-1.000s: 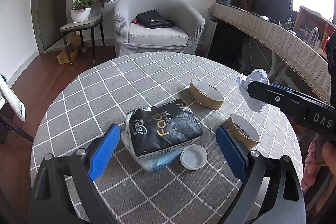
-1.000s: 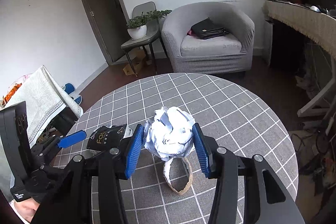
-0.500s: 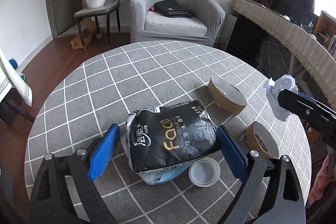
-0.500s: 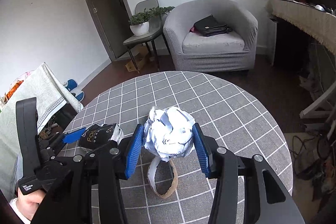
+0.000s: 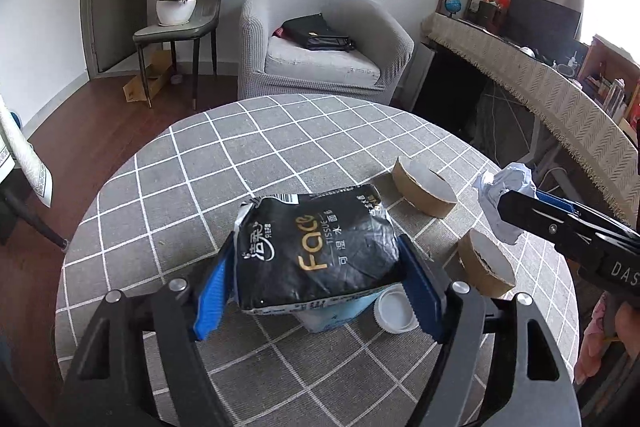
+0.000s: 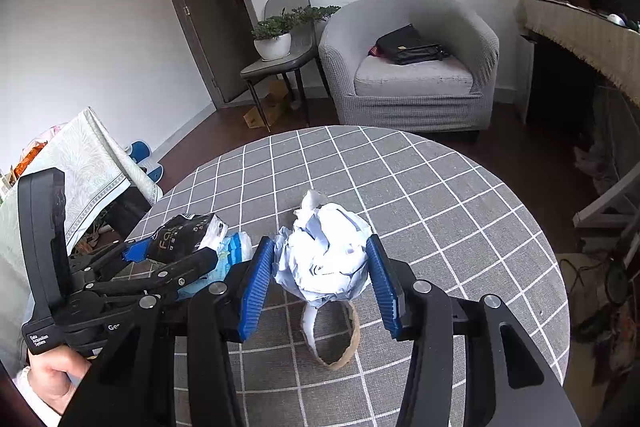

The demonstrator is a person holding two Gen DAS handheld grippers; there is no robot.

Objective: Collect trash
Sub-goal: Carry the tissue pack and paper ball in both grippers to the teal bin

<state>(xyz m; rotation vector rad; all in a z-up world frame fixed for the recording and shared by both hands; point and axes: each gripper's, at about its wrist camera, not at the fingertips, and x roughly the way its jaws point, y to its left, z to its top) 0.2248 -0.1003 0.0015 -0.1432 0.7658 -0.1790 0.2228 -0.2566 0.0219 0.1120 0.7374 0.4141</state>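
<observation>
Closing in, the left claw [image 5: 316, 293] now brackets the black crinkled tissue pack [image 5: 316, 247] on the grey checked counter [image 5: 280, 147], pads at its sides, not yet lifted. Right claw [image 6: 322, 273] clenches the crumpled white paper ball [image 6: 324, 259]. Two brown cardboard tape rings [image 5: 424, 187] and a white plastic lid [image 5: 394, 311] remain.

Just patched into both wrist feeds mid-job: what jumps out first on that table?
The black tissue pack lies at the near side of the round checked table, with the left gripper straddling it; its jaws have just been closing and the blue pads sit at the pack's two sides. The right gripper holds a crumpled white paper ball above a brown cardboard ring.
</observation>
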